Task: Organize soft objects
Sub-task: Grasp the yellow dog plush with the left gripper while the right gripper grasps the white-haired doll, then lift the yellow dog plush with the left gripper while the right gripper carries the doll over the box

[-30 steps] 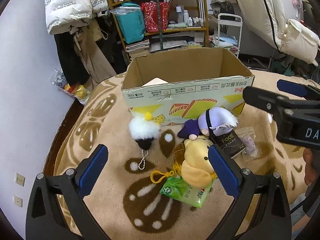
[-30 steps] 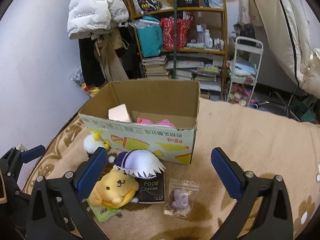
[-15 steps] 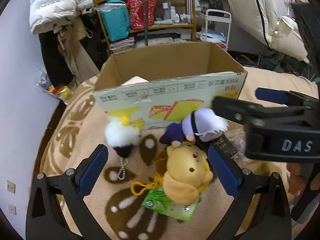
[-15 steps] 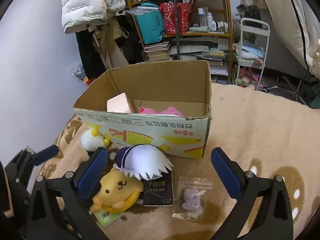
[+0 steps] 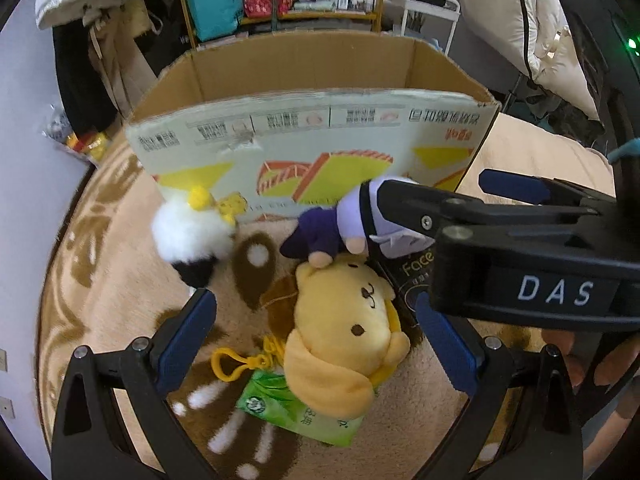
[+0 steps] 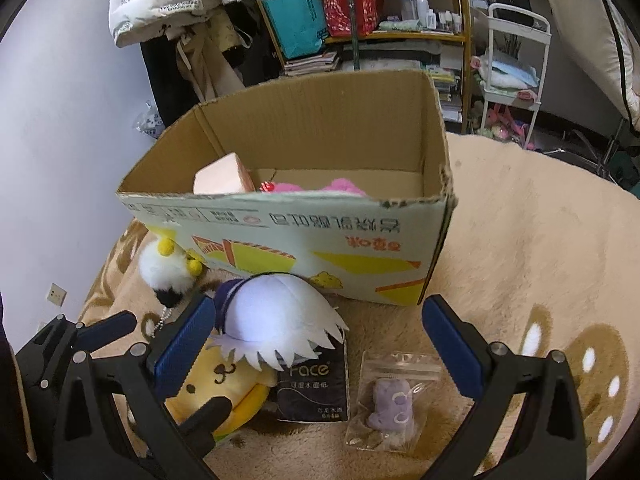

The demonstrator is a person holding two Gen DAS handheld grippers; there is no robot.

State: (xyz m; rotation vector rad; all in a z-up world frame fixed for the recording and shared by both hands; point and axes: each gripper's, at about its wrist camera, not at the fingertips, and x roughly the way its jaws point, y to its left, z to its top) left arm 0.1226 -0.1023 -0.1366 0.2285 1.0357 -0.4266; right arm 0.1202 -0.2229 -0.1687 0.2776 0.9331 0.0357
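Note:
A yellow dog plush [image 5: 344, 336] lies on the beige rug between the open fingers of my left gripper [image 5: 316, 340]; it also shows in the right wrist view [image 6: 216, 384]. A purple and white-haired doll [image 6: 272, 320] lies just above it, between the open fingers of my right gripper [image 6: 316, 344], and shows in the left wrist view [image 5: 340, 228]. A white fluffy keychain plush [image 5: 192, 236] lies to the left. The open cardboard box [image 6: 304, 236] stands behind, holding a pink block [image 6: 220, 176] and a pink plush [image 6: 320, 188].
A green tissue pack [image 5: 304, 412] lies under the yellow plush. A black tissue pack [image 6: 316, 388] and a clear bag with a small purple toy [image 6: 388, 400] lie on the rug [image 6: 520, 260]. Shelves [image 6: 360, 32] and hanging coats stand behind.
Both grippers have moved forward and down toward the pile of toys. The yellow plush now sits between my left fingers, and the right gripper now reaches over the white-haired doll.

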